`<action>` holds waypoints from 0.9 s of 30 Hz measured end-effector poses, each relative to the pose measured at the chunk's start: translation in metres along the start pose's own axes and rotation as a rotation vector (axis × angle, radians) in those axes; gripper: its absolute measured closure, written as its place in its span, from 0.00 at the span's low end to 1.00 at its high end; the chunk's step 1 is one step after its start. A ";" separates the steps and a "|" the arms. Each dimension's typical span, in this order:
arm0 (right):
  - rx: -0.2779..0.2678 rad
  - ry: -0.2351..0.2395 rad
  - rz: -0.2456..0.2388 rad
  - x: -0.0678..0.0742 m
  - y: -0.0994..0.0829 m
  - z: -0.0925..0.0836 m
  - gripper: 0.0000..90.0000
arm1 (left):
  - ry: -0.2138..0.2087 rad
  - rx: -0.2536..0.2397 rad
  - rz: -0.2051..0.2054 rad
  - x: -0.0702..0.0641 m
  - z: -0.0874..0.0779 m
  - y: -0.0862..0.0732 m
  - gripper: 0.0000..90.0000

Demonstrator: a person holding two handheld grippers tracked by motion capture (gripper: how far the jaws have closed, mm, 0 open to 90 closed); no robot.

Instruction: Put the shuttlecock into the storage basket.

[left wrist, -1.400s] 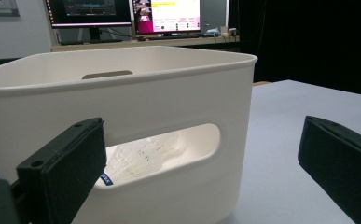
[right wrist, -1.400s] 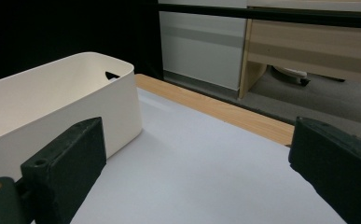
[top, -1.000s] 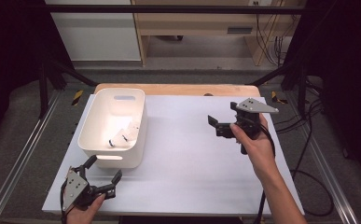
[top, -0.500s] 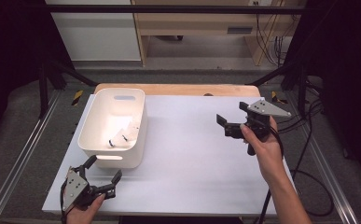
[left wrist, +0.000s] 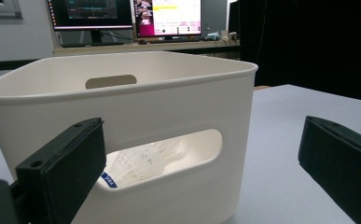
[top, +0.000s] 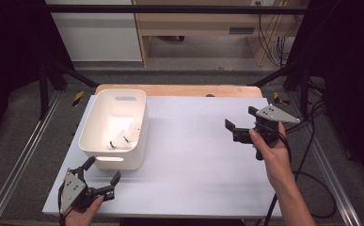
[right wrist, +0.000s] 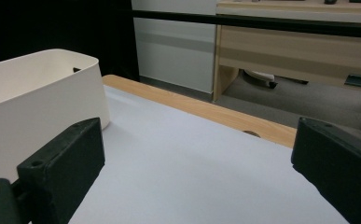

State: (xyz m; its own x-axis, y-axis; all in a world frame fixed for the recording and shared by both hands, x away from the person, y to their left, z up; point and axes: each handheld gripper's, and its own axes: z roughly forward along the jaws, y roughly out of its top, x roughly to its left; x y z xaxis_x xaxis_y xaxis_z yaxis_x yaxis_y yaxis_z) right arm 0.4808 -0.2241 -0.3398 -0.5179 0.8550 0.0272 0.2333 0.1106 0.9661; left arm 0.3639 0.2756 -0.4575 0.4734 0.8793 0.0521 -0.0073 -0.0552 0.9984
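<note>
A white plastic bin (top: 100,141) with handle cut-outs stands at the table's left. Inside it lie white shuttlecocks (top: 123,136), one with a blue band, which the left gripper view catches through the bin's (left wrist: 122,102) near handle slot as shuttlecocks (left wrist: 145,161). My left gripper (top: 103,177) rests near the front left corner, just in front of the bin, jaws wide apart and empty. My right gripper (top: 241,120) is held above the table's right side, open and empty, pointing left toward the bin (right wrist: 33,100).
The white table top (top: 193,155) ends in a wooden strip (top: 179,90) at the far edge. Black frame rails run along both sides. A cable (top: 306,179) trails off the right edge. A wooden desk (right wrist: 285,42) stands beyond the table.
My right gripper has drifted to the right and slightly toward me, away from the bin. The left gripper has stayed where it was.
</note>
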 end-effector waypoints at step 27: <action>-0.011 -0.042 0.063 -0.027 -0.038 -0.035 0.03 | 0.012 0.002 -0.014 0.005 -0.002 -0.002 0.01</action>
State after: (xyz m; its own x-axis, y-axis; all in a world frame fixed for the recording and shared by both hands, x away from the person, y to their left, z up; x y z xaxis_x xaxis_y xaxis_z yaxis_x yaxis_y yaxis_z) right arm 0.4571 -0.2686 -0.3681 -0.4674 0.8806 0.0777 0.2556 0.0505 0.9655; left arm 0.3650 0.2810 -0.4594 0.4627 0.8857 0.0380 0.0014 -0.0436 0.9990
